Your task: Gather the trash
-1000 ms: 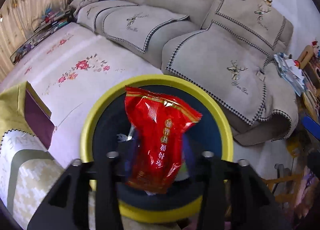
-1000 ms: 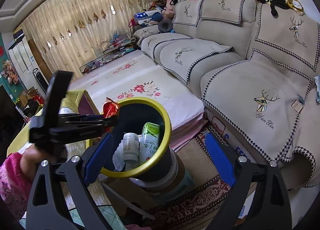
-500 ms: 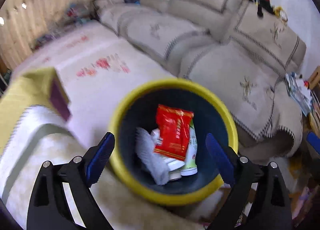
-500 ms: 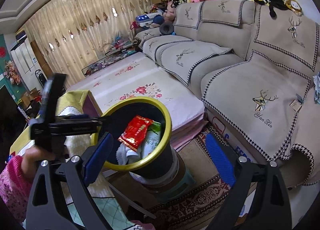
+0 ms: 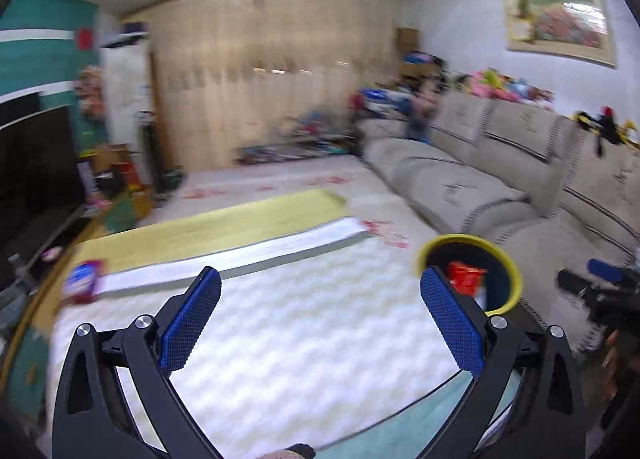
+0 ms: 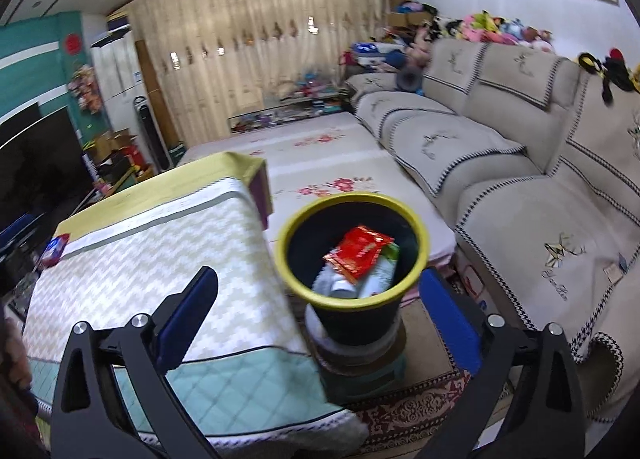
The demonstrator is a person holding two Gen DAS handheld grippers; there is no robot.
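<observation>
A black bin with a yellow rim (image 6: 349, 197) stands on a low stool beside the table. In it lie a red snack packet (image 6: 358, 251), a white bottle (image 6: 340, 286) and a green-and-white carton (image 6: 385, 272). My right gripper (image 6: 318, 272) hovers in front of the bin, its jaws opening with nothing between them. My left gripper (image 5: 320, 273) hangs over the quilted table (image 5: 300, 339), its jaws also opening and empty. From there the bin (image 5: 460, 238) sits to the right, with the red packet (image 5: 464, 277) showing inside. A small blue-and-red packet (image 5: 82, 281) lies at the table's far left edge.
A beige sofa (image 6: 500, 163) runs along the right. A flowered floor mat (image 6: 320, 147) lies beyond the bin, and a patterned rug (image 6: 408, 411) lies under the stool. A dark TV (image 6: 36, 163) stands at left. A yellow cloth (image 5: 224, 227) covers the table's far side.
The left gripper let go of the red packet, which dropped into the bin. It then swung up and away to the left over the table. The right gripper drew back a little.
</observation>
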